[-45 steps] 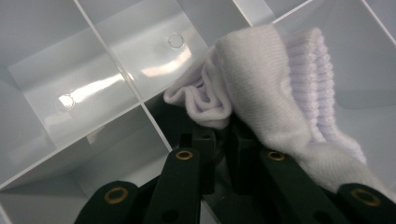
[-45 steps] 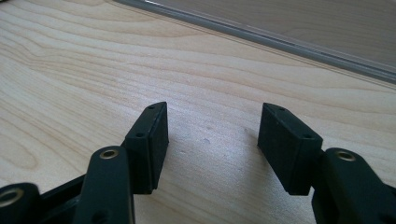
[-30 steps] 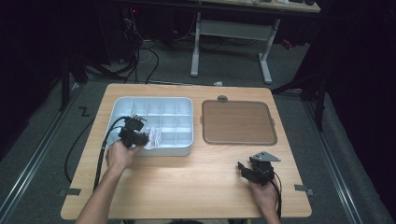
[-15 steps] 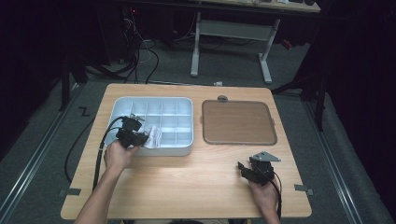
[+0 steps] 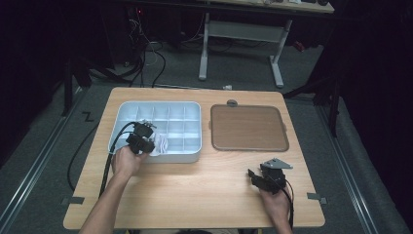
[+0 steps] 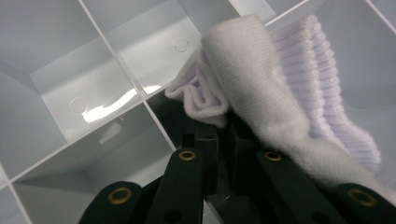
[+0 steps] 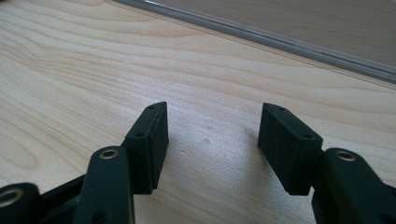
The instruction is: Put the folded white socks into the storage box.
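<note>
The left gripper (image 6: pixel 218 140) has just been closing and now pinches a white sock (image 6: pixel 261 88) inside a front compartment of the divided tray (image 5: pixel 122 117). It isn't lifted out yet (that's what remains). The right gripper (image 7: pixel 212 149) rests spread and empty on the surface (image 5: pixel 204 195).

This looks like a lab or recording studio rather than a home. A plain wooden table (image 5: pixel 195 195) stands lit in the middle of an otherwise dark room hung with black. Behind the table, bundles of cables (image 5: pixel 146 53) trail over the grey floor (image 5: pixel 44 146), and beyond them stands a white metal desk frame (image 5: pixel 243 44). On either side of the table, tape marks (image 5: pixel 72 200) are stuck to its edges, and a rail (image 5: pixel 29 165) runs along the floor to its left.
</note>
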Demonstrator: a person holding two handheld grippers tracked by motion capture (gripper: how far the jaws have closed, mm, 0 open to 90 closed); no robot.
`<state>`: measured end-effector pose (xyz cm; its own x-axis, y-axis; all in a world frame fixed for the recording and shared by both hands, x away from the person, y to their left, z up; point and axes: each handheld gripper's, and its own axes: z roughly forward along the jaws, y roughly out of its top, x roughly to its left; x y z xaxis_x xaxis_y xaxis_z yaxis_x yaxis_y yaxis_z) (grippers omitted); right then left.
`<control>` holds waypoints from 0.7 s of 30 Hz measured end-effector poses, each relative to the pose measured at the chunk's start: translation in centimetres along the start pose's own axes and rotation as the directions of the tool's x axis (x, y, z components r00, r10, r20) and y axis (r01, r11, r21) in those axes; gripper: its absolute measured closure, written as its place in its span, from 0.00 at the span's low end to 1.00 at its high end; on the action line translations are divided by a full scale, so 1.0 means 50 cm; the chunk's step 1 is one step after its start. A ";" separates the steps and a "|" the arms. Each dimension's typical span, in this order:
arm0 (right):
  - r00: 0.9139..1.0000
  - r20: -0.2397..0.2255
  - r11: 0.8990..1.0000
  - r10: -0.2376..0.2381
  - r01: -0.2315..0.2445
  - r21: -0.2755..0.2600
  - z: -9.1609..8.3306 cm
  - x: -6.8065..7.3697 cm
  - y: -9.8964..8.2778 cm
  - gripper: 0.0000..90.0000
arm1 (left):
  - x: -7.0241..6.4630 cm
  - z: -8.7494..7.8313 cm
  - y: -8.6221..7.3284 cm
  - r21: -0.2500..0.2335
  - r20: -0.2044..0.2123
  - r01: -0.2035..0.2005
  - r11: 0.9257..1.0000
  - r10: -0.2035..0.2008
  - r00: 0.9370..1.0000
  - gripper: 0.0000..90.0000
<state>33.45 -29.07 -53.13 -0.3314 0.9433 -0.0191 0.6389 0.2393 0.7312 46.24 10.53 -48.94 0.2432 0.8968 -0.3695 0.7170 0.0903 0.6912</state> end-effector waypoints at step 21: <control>1.000 0.000 1.000 0.000 0.000 0.000 0.000 0.000 0.000 0.48 | 0.000 -0.048 0.016 -0.105 0.018 0.054 0.993 -0.052 0.998 0.70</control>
<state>33.45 -29.07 -53.13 -0.3320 0.9431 -0.0191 0.6390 0.2397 0.7309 45.25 11.64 -46.88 0.2175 0.8828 -0.4165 0.6561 0.1837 0.7320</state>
